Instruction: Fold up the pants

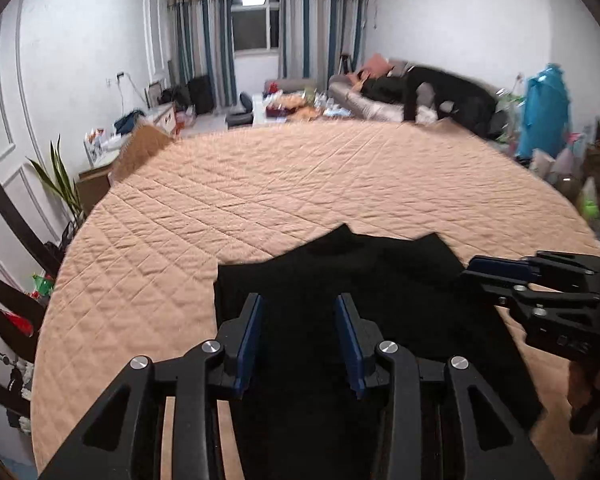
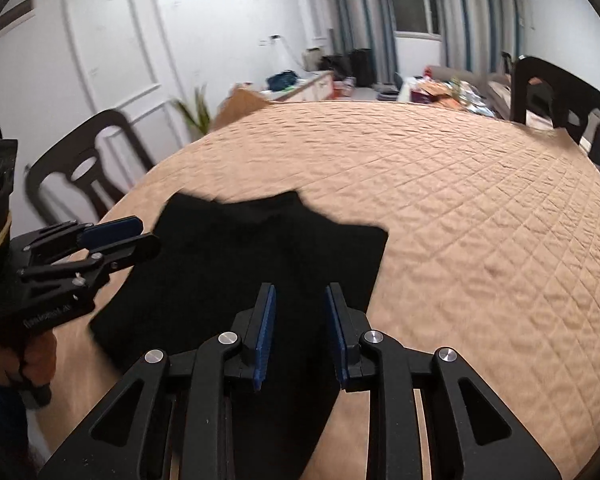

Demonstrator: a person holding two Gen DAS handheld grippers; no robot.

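right tongs (image 2: 300, 332) gape over black pants (image 2: 240, 264) on the quilted table (image 2: 460, 220).

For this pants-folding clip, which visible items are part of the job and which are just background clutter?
Part of the job:
black pants, lying on the quilted table cover
left gripper, open
right gripper, open

Just lying about:
dark chair
potted plant
sofa
striped curtains

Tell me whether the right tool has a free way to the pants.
Probably yes: the right tool hangs open over the pants, which lie flat on the quilt with nothing between.
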